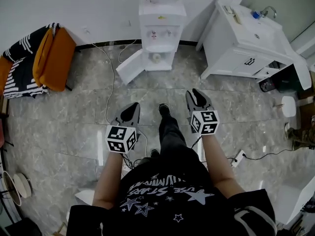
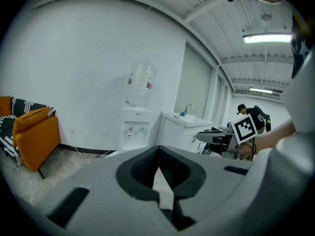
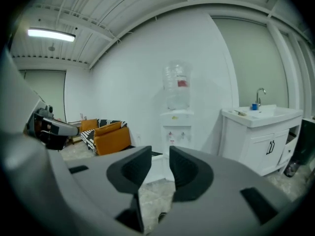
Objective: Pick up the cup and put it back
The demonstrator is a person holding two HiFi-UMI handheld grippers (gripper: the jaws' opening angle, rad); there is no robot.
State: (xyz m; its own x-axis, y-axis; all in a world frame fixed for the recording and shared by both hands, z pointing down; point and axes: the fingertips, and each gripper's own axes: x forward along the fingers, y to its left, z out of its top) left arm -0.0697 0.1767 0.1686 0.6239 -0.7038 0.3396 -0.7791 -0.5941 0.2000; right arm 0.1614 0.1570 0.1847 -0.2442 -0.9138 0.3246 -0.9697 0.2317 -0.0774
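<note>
Only the person's shirt [image 1: 170, 193] bears lettering (upside down, too blurred to read)

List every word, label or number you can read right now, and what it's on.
Nothing reads cleanly enough to quote.
Black shirt: white lettering among stars, too warped to read.
Water dispenser: yellow sticker, too small.
Water bottle: red label, blurred.
Left hand-held gripper and right hand-held gripper: cubes show square black-and-white markers, no letters.

The floor [image 1: 69, 127] looked like glossy stone tile; the water dispenser [image 1: 162, 28] was smooth white plastic; the right gripper [image 3: 160, 154] was matt grey with darker matt pads.
</note>
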